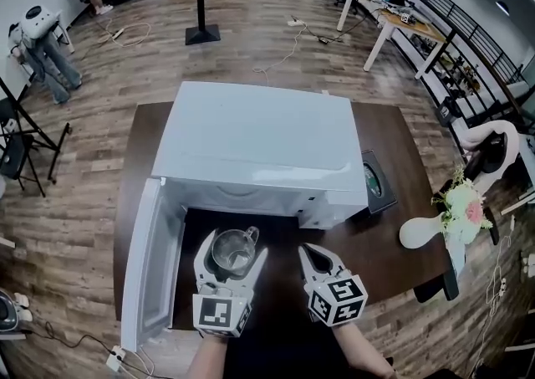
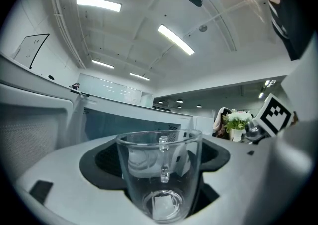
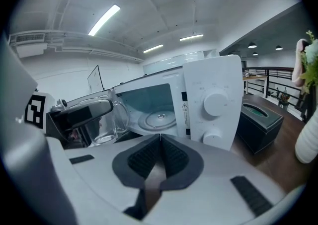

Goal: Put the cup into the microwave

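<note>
A clear glass cup (image 1: 231, 253) with a handle is held upright by my left gripper (image 1: 231, 264), which is shut on it, just in front of the white microwave (image 1: 259, 147). In the left gripper view the cup (image 2: 160, 177) fills the space between the jaws, its handle facing the camera. The microwave door (image 1: 150, 264) hangs open to the left, and the right gripper view shows the cavity with its glass turntable (image 3: 159, 118). My right gripper (image 1: 316, 264) is shut with nothing in it, just right of the cup (image 3: 107, 119).
The microwave stands on a dark brown table (image 1: 393, 227). A dark box (image 1: 378, 182) sits right of it, and a white vase of flowers (image 1: 456, 218) is at the table's right edge. Desks, chairs and cables lie on the wooden floor beyond.
</note>
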